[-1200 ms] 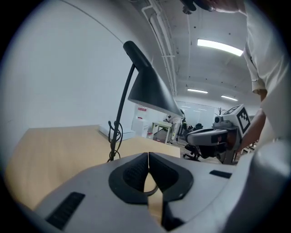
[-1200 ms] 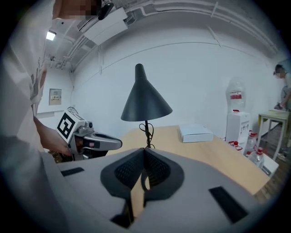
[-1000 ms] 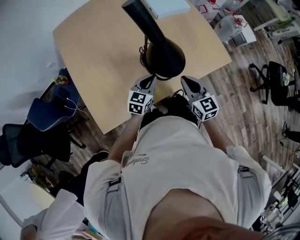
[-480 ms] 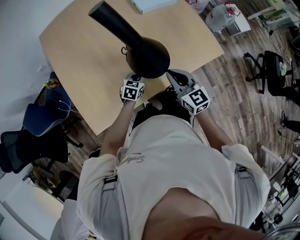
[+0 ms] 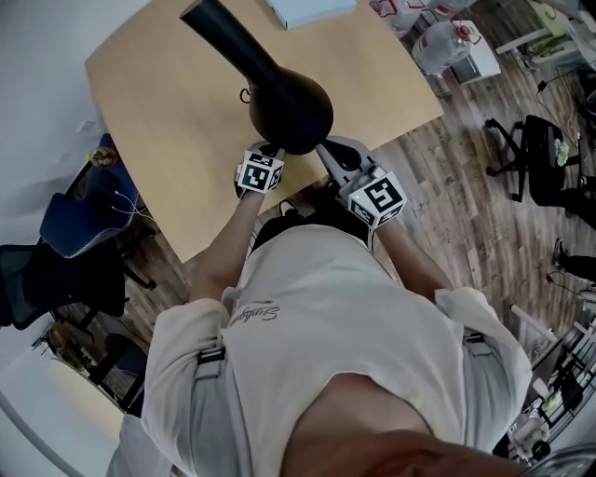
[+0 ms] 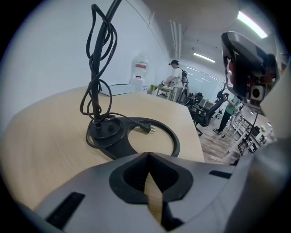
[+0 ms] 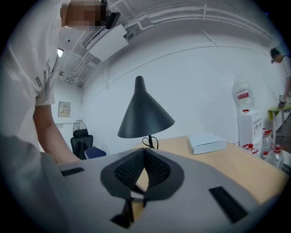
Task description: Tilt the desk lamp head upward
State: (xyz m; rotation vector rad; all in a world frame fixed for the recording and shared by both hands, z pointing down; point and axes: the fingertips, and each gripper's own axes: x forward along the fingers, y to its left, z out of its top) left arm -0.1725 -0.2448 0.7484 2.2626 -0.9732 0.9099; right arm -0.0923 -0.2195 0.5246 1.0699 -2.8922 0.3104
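Note:
The black desk lamp's cone head (image 5: 279, 98) hangs over the near part of the wooden table (image 5: 158, 102); in the right gripper view the lamp head (image 7: 144, 113) opens downward. Its ring base (image 6: 169, 133) and coiled cable (image 6: 97, 73) lie on the table just ahead of my left gripper. My left gripper (image 5: 267, 152) is shut and empty, its tips tucked under the shade's near rim. My right gripper (image 5: 326, 151) is shut and empty, just right of the shade, apart from it. The jaws of each gripper (image 6: 148, 157) (image 7: 144, 152) meet with nothing between.
A white box (image 5: 307, 9) (image 7: 207, 142) lies at the table's far edge. A blue chair (image 5: 70, 224) stands left of the table, a black office chair (image 5: 545, 163) on the wooden floor at right. Water bottles (image 5: 438, 42) stand beyond the table's right corner.
Both grippers have moved forward to the lamp. The left gripper's tips have gone under the shade's rim; the right gripper has closed in beside the shade.

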